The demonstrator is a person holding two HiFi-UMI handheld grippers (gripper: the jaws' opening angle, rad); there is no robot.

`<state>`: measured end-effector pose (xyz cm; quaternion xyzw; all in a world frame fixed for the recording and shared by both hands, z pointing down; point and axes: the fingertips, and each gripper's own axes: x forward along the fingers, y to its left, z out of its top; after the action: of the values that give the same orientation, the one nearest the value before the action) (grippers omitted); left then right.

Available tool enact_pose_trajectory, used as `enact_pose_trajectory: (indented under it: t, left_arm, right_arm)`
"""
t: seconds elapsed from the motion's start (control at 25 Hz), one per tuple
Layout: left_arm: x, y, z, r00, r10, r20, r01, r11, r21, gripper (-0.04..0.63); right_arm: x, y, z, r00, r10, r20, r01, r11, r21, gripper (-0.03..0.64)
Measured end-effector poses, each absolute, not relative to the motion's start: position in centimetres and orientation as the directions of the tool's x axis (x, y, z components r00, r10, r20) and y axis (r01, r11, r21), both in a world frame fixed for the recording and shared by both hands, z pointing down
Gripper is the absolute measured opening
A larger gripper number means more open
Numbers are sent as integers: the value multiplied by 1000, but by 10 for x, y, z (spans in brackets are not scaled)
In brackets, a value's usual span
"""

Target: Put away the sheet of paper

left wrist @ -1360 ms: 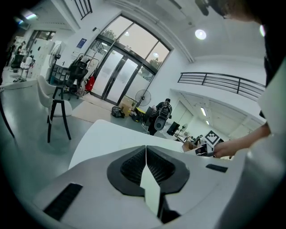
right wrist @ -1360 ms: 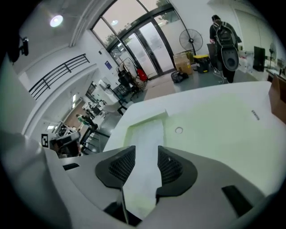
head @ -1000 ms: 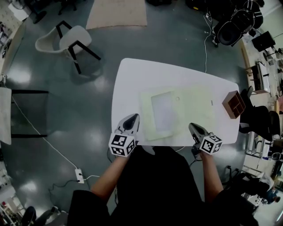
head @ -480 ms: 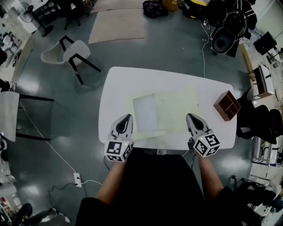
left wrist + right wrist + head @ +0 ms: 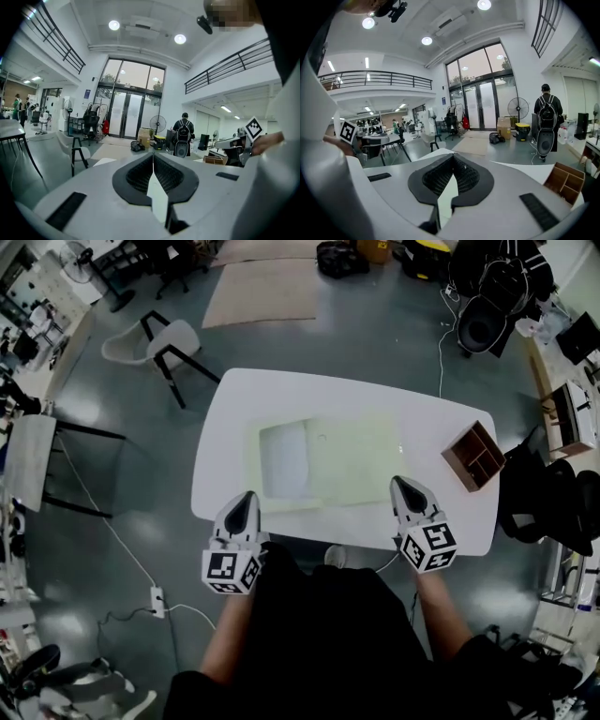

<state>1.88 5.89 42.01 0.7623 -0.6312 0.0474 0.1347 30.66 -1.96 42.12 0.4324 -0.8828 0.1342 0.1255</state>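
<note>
White table [image 5: 234, 399] w/ pale green folder [image 5: 356, 460] flat on it; white sheet [image 5: 284, 463] lies at its left part, on or inside, can't tell. Left gripper [image 5: 245, 497] & right gripper [image 5: 402, 484] both closed on nothing, pulled back to near edge. Right's jaws were apart over sheet 1.4 s ago, so prob. sheet let go, job about done

Counter [image 5: 234, 399]: smooth white top, matt, faint sheen.
Sheet of paper [image 5: 284, 460]: thin, whitish, matt.
Pale green mat [image 5: 361, 451]: thin, smooth, dull.
Box [image 5: 473, 454]: brown wood, matt.
Floor [image 5: 131, 512]: grey, polished, glossy with light reflections.
Left hand-held gripper [image 5: 153, 157]: grey matt plastic shell; black ribbed pads [image 5: 139, 174].
Right hand-held gripper [image 5: 452, 159]: grey matt plastic shell, with black ribbed pads [image 5: 436, 177] too.
</note>
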Motion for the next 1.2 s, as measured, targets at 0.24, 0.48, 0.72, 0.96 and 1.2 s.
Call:
enact_pose_trajectory:
  t: [0.24, 0.48, 0.72, 0.96, 1.2]
  left_arm:
    - [43, 69, 423, 200, -949, 244, -977, -175, 118, 5]
    - [61, 57, 418, 239, -940, 243, -968, -213, 130, 5]
    - [68, 51, 422, 231, -941, 247, -971, -206, 124, 5]
    - [70, 51, 416, 225, -947, 229, -970, -195, 145, 5]
    - [82, 42, 411, 256, -944, 210, -956, -215, 200, 5]
  right_arm:
    - [317, -12, 414, -574, -753, 323, -816, 561, -143, 0]
    - [326, -15, 408, -558, -765, 321, -825, 554, -115, -2]
    - [329, -24, 411, -572, -753, 325, -814, 571, -109, -2]
    - [321, -25, 404, -582, -747, 321, -804, 588, -89, -2]
    - [312, -21, 397, -586, -750, 308, -803, 589, -93, -2]
